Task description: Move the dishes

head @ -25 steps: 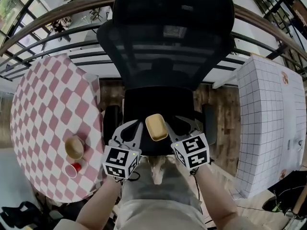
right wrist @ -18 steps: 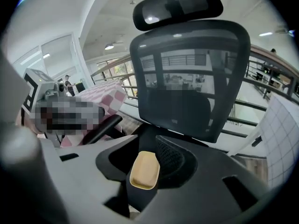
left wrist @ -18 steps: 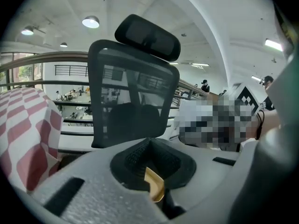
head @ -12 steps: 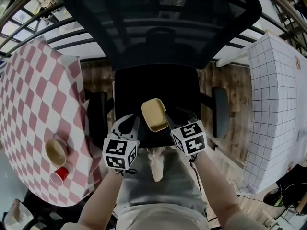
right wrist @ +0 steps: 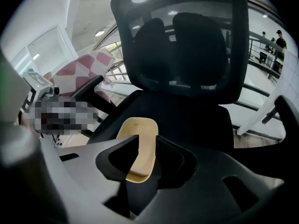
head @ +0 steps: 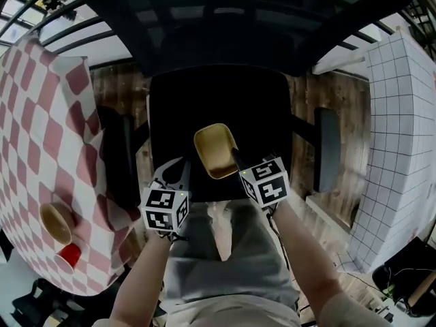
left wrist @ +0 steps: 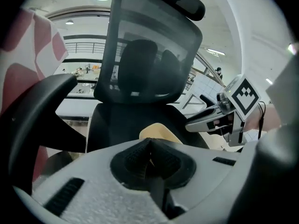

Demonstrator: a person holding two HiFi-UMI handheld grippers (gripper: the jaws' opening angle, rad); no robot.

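The right gripper [head: 234,161] holds a tan, rounded-rectangular dish [head: 214,150] by one short end, its jaws clamped on the rim. In the right gripper view the dish [right wrist: 138,139] stands nearly on edge between the two dark jaws, its hollow side facing left. The dish hangs above the black seat of an office chair [head: 218,101], over the front half of the seat. I cannot tell from any view whether it touches the cushion.

The left gripper [head: 176,169] sits just beside the dish, to its left, over the front left corner of the seat. In the left gripper view its ribbed jaws are pressed together with nothing between them, and the dish [left wrist: 159,133] shows just beyond them against the chair's mesh backrest [left wrist: 149,55].

Each gripper's cube carries black-and-white square markers, the only print in view.

To the person's left is a tabletop [head: 48,114] under a red-and-white checked cloth. A tan bowl [head: 56,222] stands near its close edge with a red cup [head: 69,256] just beside it, both well apart from the dish. To the right is a second tabletop [head: 402,135] covered in a white cloth with a thin grid. Wooden floor [head: 306,101] shows between the chair and both tabletops.
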